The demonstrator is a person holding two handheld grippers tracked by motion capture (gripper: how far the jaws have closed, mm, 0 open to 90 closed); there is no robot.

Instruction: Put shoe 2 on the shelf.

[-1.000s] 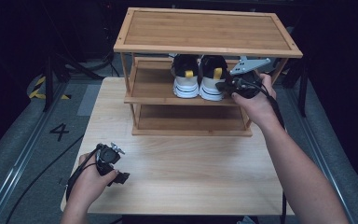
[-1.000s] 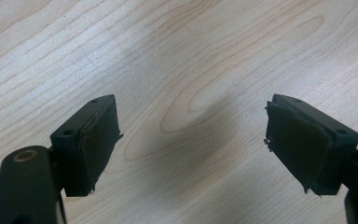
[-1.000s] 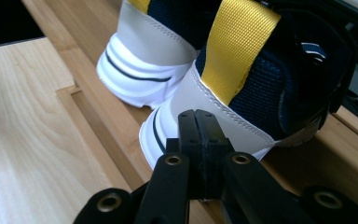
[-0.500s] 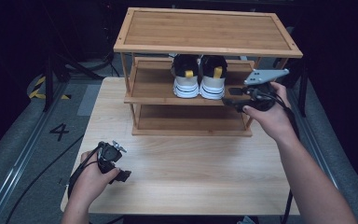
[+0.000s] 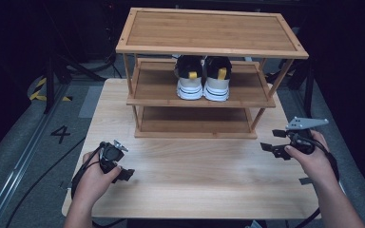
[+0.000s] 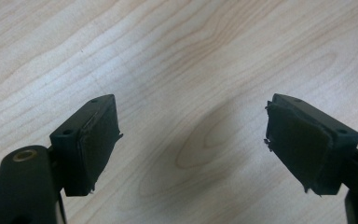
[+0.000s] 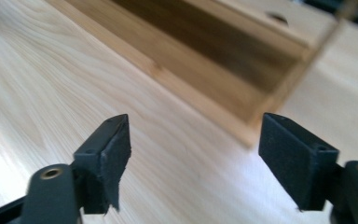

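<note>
Two black-and-white sneakers with yellow heel tabs (image 5: 203, 79) stand side by side, heels toward the person, on the middle shelf of the three-tier bamboo shoe rack (image 5: 212, 29), which sits at the far side of the pale wooden table (image 5: 195, 175). Judging by how things lie, the pair is placed, so the main risk now is a careless sweep: the right gripper (image 5: 272, 140) hovers low just off the rack's front right leg, and a swing toward the middle could knock the light frame and shake the shoes loose. Its jaws have just been opening and stand wide apart with nothing between them (bare tabletop and the rack's lowest shelf show beyond them in the right gripper view). That hand is held out over the table's right edge, gripper pointing left. The left gripper (image 5: 123, 161) rests near the front left corner, jaws spread and empty, aimed down at the wood.
</note>
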